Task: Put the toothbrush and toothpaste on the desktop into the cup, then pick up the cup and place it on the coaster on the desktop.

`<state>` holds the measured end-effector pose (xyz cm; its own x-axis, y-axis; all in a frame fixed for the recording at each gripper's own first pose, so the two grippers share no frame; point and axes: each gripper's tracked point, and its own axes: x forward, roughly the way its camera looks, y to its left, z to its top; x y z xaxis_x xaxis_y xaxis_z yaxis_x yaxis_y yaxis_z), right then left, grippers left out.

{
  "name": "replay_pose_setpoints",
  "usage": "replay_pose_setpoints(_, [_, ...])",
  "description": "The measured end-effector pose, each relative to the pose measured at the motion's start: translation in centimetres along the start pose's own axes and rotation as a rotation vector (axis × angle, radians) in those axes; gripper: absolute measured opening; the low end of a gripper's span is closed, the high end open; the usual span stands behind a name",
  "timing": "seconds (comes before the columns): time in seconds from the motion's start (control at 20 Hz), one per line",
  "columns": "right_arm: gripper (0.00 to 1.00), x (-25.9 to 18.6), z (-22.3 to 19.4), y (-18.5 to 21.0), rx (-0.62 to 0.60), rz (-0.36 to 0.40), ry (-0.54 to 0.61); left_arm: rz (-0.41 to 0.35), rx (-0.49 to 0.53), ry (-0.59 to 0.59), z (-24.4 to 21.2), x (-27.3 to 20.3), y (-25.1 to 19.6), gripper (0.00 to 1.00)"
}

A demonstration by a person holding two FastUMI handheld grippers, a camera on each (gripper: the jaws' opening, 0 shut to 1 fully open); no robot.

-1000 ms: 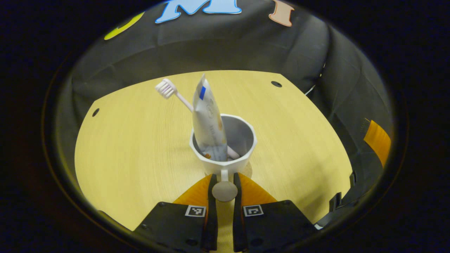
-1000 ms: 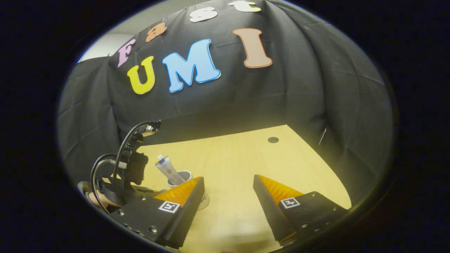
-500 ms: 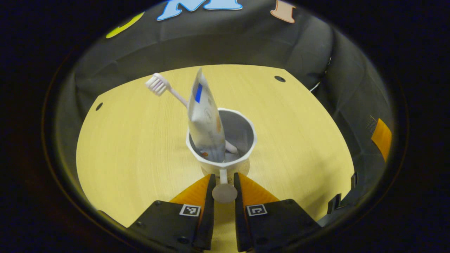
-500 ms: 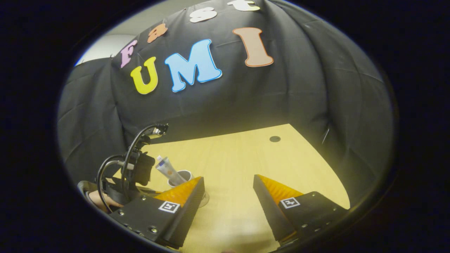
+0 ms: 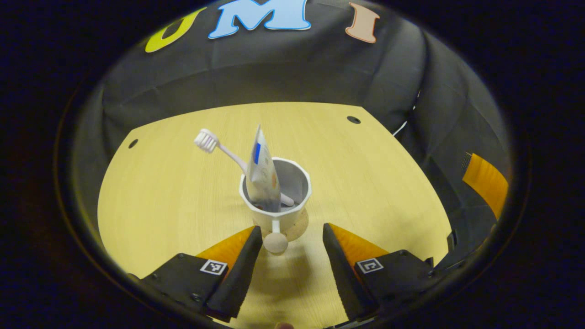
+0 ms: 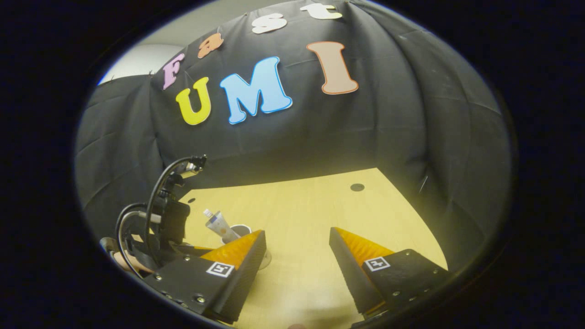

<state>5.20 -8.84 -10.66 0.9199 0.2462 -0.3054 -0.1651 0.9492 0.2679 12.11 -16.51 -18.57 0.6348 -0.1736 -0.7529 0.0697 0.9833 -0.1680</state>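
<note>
Left claw (image 5: 288, 237) spread wide, fingers either side of the ball-tipped handle of the white faceted plastic cup (image 5: 275, 201) and clear of it, so the cup is let go. Cup stands upright on the round cork coaster (image 5: 299, 224) on the pale wooden table (image 5: 173, 196). White toothbrush (image 5: 219, 151) and white toothpaste tube (image 5: 263, 176) lean inside, tops out to the left. Judgement: placing step looks done; next calls for a straight pull-back, keeping the near finger off the handle knob. Right claw (image 6: 297, 256) hangs open and empty well off to the side. Nothing else stands near the cup.
</note>
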Motion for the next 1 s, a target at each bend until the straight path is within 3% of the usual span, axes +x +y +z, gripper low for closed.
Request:
replay_pose_setpoints(0.1, [0.88,-0.3,0.3,0.6,-0.014,-0.008,-0.010,-0.001,0.009,-0.043,0.5,-1.3,0.3,0.95])
replay_pose_setpoints(0.55, [0.88,-1.5,2.2,2.6,-0.104,-0.087,-0.087,0.032,-0.002,-0.381,5.0,-9.1,4.0,0.92])
replay_pose_setpoints(0.8, [0.88,-2.2,3.7,4.7,-0.173,-0.123,-0.140,0.041,0.068,-0.587,8.5,-14.3,5.9,0.93])
replay_pose_setpoints(1.0, [0.88,-2.4,5.0,6.9,-0.221,-0.144,-0.199,0.060,0.099,-0.685,10.4,-17.4,7.2,0.92])
